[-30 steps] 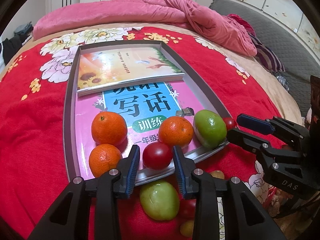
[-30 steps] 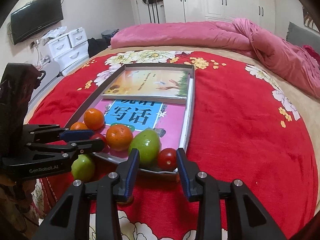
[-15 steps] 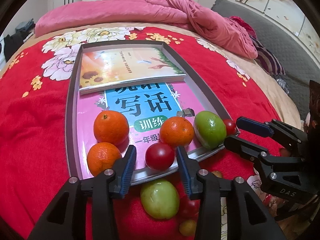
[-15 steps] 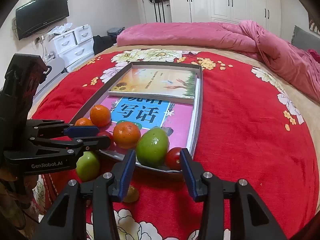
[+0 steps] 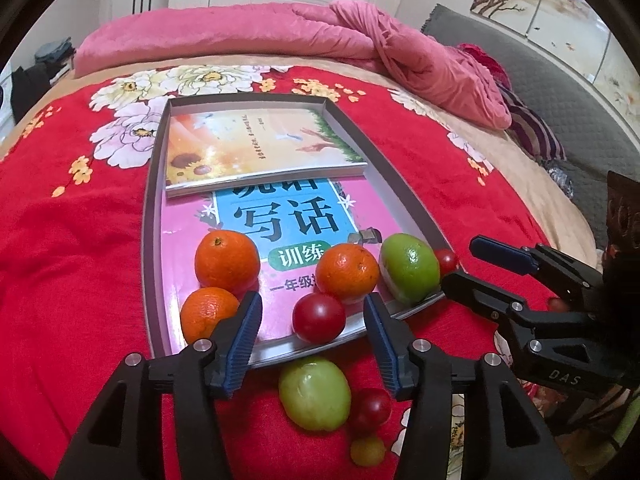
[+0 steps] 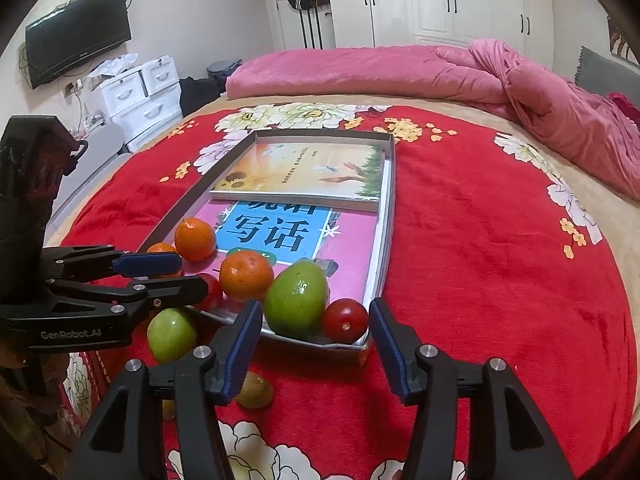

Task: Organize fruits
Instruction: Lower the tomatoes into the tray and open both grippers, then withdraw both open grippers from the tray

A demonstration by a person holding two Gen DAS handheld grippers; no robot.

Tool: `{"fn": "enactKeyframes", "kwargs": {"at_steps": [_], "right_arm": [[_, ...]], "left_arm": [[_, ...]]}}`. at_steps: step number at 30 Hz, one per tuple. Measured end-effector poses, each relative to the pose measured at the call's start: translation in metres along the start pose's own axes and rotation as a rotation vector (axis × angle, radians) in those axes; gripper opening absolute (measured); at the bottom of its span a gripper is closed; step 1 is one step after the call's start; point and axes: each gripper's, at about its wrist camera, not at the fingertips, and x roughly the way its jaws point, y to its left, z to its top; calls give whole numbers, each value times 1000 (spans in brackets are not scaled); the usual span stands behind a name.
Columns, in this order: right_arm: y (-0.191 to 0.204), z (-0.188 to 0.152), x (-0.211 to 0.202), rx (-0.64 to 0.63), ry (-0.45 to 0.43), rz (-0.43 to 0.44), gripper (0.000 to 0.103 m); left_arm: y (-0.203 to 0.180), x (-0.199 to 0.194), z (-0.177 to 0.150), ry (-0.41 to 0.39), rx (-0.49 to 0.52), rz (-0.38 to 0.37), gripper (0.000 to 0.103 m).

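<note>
- Both sets of jaws have spread since a second ago: the left gripper (image 5: 312,338) and the right gripper (image 6: 316,342) stood much narrower then and are opening now, with nothing pressed between the pads of either.
- Nearest, still on the red bedspread (image 5: 68,272) outside the tray: a green fruit (image 5: 315,395), a small red tomato (image 5: 370,410) touching it, and a small yellowish fruit (image 5: 367,450) just in front.
- Between the left jaws' tips, seen past them, a red tomato (image 5: 319,317) sits inside the tray (image 5: 150,240) against its near rim; none of the pads touch it, so it reads as just released.
- Seen past the right jaws' tips, a second red tomato (image 6: 345,320) lies in the tray's near right corner, touching a large green fruit (image 6: 296,300); it too looks freshly let go.
- Further in, three oranges rest on the pink book (image 5: 280,220): one (image 5: 208,312) by the left jaw, one (image 5: 227,262) behind it, one (image 5: 347,273) in the middle.
- Farthest, a second book (image 5: 256,152) fills the tray's back half.
- Judgement: two placements appear done; three fruits on the bed remain to collect.
</note>
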Motion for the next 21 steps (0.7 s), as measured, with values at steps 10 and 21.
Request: {"fn": "enactKeyframes", "kwargs": {"at_steps": [10,21], "right_arm": [[-2,3,-9,14,-43,-10,67],[3,6,-15,-14,-82,-39,80]], "left_arm": [[7,-12,1,-39,-38,-1,68],[13,-23,4,-72,-54,17,74]]}}
